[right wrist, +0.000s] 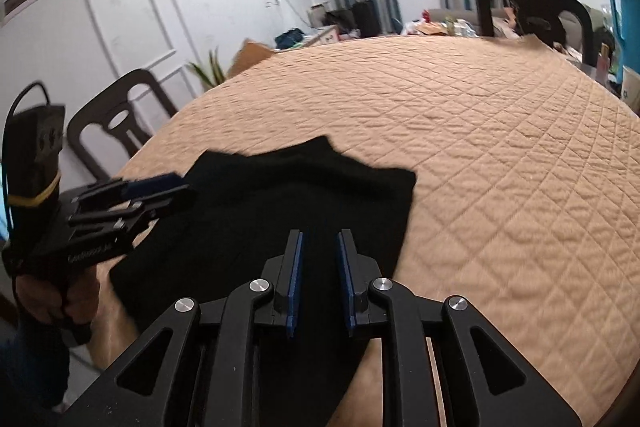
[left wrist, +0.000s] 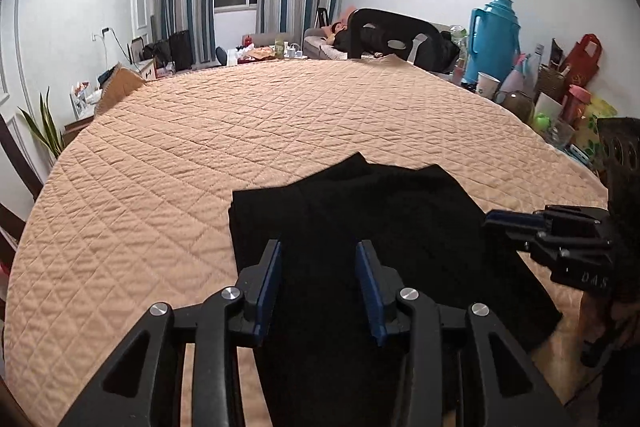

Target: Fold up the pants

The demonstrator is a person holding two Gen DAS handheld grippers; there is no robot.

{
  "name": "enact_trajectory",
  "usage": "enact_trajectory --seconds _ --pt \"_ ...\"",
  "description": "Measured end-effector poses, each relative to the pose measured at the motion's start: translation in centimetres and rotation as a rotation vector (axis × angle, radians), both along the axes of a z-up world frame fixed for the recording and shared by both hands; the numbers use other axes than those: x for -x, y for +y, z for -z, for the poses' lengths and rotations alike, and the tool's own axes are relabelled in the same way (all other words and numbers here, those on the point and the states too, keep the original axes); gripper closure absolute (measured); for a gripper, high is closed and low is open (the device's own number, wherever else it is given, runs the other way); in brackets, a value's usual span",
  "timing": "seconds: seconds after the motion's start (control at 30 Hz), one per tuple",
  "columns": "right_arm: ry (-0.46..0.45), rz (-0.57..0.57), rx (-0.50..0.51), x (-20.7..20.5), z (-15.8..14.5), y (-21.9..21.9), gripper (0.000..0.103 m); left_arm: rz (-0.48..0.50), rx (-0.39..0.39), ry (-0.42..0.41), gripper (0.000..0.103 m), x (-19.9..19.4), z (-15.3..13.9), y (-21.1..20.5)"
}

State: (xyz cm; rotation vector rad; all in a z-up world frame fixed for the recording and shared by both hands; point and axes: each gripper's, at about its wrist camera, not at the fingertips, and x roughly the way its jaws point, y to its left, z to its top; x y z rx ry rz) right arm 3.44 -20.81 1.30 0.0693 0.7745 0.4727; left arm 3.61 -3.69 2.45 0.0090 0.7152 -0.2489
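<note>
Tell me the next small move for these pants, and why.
Probably lower both grippers to the near edge of the black pants and pinch it for another fold. The left gripper and right gripper both hover open above the cloth, holding nothing, and the pants lie flat, already folded, on the quilted cover.

Matt black cloth pants (left wrist: 380, 211), quilted peach fabric table cover (left wrist: 240, 131), glossy blue plastic thermos (left wrist: 494, 35)

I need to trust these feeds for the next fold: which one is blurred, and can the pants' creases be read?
Right wrist view: motion blur smears the left hand-held gripper. Left wrist view: sharper. Both: the black fabric pants read flat black, creases unreadable; fisheye bends the tan quilted table cover.
</note>
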Motion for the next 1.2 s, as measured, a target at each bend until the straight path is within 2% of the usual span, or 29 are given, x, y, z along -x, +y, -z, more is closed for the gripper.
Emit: enact_trajectory --seconds 0.2,0.3,0.43,1.03,1.2 --pt "-0.038 -0.023 0.033 3.6 0.3 0.3 0.085 -0.018 -0.006 -0.005 0.061 3.0 0.4 0.2" --pt "-0.056 -0.043 0.072 4.6 0.7 0.8 0.085 -0.023 -0.002 0.026 0.061 3.6 1.4 0.4" --pt "-0.062 -0.048 0.072 4.6 1.7 0.6 0.084 -0.035 0.019 0.021 0.061 3.9 2.1 0.8" --pt "-0.056 -0.028 0.044 4.8 1.5 0.2 0.083 -0.056 0.042 0.021 0.061 4.0 2.4 1.1" --pt "-0.054 -0.005 0.036 5.3 1.3 -0.5 0.073 -0.064 0.055 0.019 0.061 4.5 2.2 1.7"
